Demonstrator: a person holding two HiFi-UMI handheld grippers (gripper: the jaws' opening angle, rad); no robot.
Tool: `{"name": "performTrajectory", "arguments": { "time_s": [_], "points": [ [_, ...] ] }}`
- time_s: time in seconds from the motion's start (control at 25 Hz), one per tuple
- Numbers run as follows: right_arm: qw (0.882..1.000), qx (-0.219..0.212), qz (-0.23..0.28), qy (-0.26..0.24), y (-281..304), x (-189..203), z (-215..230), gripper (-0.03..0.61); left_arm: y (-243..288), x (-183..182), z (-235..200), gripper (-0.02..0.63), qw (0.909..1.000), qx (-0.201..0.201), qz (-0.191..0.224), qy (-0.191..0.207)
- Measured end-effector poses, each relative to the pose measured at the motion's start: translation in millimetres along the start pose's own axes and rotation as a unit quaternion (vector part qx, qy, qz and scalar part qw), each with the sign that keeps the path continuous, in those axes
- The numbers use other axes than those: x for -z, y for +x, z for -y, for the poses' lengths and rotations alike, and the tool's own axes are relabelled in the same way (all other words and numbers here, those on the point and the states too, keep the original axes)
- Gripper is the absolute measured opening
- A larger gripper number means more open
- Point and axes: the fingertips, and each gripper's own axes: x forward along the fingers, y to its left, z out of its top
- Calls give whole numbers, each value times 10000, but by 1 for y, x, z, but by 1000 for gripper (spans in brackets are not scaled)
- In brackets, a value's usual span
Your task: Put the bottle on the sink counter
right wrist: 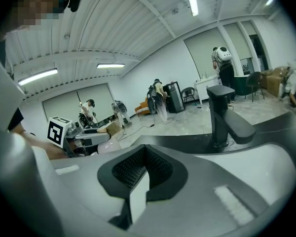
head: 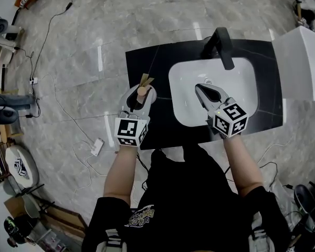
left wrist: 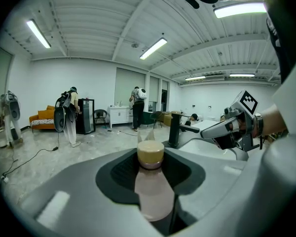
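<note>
My left gripper clamps the bottle over the counter, nine o'clock from the basin; set-down remains; right gripper jaws together, empty

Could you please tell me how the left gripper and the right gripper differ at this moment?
The left gripper is shut on a pale bottle with a tan cap, while the right gripper has its jaws together on nothing. The left gripper hangs over the black counter beside the basin, and the right gripper hangs over the white basin itself. Both are the same grey two-jaw tool.
</note>
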Motion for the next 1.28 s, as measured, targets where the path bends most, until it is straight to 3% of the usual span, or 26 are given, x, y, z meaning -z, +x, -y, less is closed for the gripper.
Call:
{"name": "performTrajectory", "arguments": {
  "time_s": [0.8, 1.28],
  "points": [
    [9988, -144, -473, 69, 31, 21, 48, 28, 77, 26, -36, 124, 9991, -392, -57, -155],
    [9981, -132, -598, 115, 41, 24, 58, 28, 94, 34, -63, 124, 9975, -662, -17, -242]
  ]
}}
